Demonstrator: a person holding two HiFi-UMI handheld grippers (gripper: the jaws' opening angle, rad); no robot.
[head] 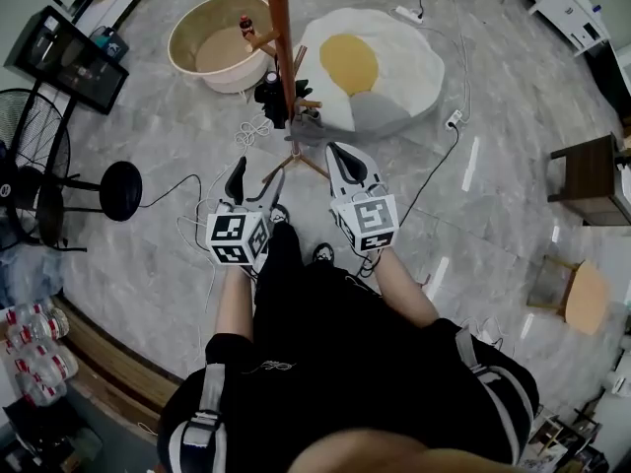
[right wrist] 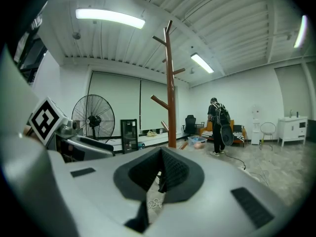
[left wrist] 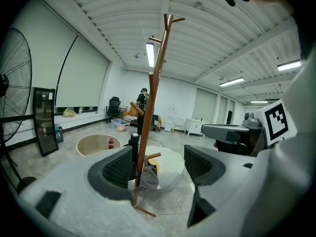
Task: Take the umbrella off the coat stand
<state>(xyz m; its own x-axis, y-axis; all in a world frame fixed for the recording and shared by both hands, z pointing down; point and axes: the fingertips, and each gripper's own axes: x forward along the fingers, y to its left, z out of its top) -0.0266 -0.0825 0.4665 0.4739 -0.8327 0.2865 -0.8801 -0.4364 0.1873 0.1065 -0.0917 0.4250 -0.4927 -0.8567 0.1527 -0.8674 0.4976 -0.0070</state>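
The brown wooden coat stand (head: 280,37) rises from the grey floor just ahead of me. A black folded umbrella (head: 271,95) hangs low on its left side, and a grey cloth (head: 312,126) hangs on its right. My left gripper (head: 258,173) is open and short of the stand. In the left gripper view the pole (left wrist: 150,117), the umbrella (left wrist: 134,151) and the cloth (left wrist: 149,177) show between its spread jaws (left wrist: 160,167), well beyond them. My right gripper (head: 342,153) is shut on nothing, right of the stand's feet. The right gripper view shows its pads (right wrist: 173,174) meeting, with the stand (right wrist: 171,93) behind.
Behind the stand are a beige round tub (head: 187,30) holding a red bottle (head: 245,25) and an egg-shaped floor cushion (head: 414,62). Loose cables (head: 254,131) lie at the stand's foot. A fan (head: 30,166) and black stool (head: 120,187) stand left, a dark side table (head: 592,175) right. A person (right wrist: 217,125) stands far off.
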